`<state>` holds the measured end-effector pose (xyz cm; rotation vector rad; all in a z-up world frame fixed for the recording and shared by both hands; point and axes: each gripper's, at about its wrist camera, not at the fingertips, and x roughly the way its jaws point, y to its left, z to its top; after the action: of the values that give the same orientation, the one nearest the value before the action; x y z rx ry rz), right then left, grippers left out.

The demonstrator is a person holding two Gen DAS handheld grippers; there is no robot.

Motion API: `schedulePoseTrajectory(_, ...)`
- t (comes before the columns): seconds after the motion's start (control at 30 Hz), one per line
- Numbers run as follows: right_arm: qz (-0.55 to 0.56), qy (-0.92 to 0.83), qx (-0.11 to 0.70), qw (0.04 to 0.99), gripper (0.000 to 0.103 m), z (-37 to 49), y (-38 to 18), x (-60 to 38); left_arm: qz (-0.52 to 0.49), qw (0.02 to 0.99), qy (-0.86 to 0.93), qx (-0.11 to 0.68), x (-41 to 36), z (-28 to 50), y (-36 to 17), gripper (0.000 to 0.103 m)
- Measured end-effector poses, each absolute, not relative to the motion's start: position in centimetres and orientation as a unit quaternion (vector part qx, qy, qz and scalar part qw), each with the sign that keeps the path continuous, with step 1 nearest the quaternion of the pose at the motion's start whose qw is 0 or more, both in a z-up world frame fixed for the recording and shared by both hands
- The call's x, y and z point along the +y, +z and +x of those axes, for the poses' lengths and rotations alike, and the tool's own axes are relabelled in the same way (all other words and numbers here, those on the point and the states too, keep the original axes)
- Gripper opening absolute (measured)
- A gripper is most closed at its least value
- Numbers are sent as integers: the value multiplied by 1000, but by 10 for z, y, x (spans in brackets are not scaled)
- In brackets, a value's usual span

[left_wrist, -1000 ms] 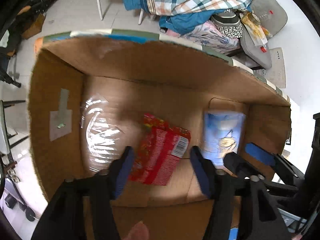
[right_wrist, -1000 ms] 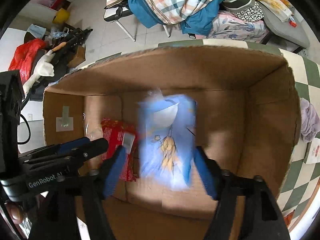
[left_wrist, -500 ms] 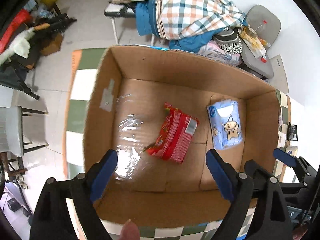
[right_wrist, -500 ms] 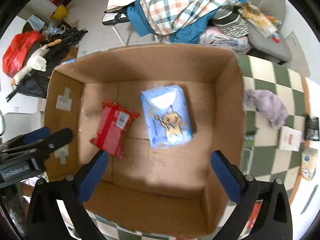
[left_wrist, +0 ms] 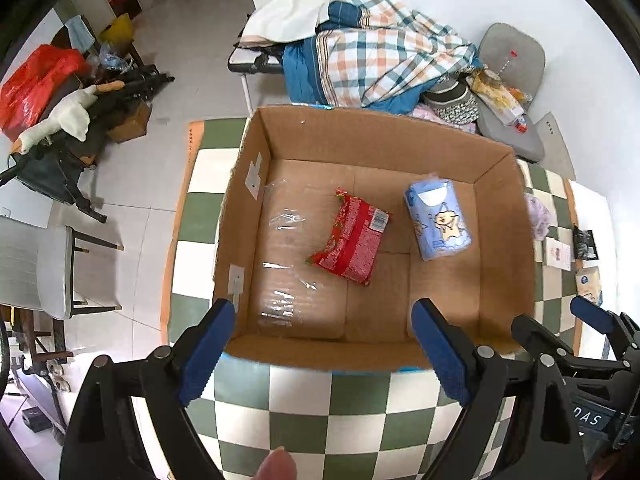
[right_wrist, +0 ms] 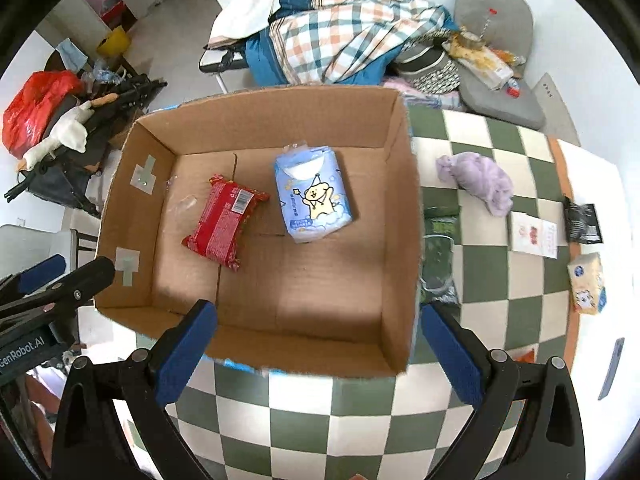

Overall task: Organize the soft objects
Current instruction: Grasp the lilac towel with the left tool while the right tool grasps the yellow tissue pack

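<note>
Both grippers have risen out of the brown cardboard box [right_wrist: 396, 216] since a second ago, jaws just opened wide and empty. From the right gripper [right_wrist: 316, 344], the pale-blue cartoon tissue pack [right_wrist: 312, 196] lies at twelve o'clock on the box floor; from the left gripper [left_wrist: 320, 344], the red crinkled snack packet [left_wrist: 352, 240] lies likewise, well clear of its blue fingertips [left_wrist: 208, 344].

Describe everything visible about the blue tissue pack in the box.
The blue tissue pack is a soft plastic-wrapped packet, light blue, printed with a cartoon bear and stars, with a white patch near its far end. It lies flat, printed face up, on the cardboard box floor, right of the red snack packet, apart from it. Nothing grips it.
</note>
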<state>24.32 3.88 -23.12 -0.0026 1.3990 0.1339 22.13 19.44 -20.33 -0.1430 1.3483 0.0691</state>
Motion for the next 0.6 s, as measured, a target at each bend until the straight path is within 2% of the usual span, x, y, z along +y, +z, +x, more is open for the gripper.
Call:
schedulePoseTrajectory(0.37,22,70,605,793,103,186,-166,21,-63,805,13,590,177,175,-144,90)
schedulePoseTrajectory(0.6,64,74,602,792,103,168,-142,-11,-38,812,-30,581,132,185,-119,90)
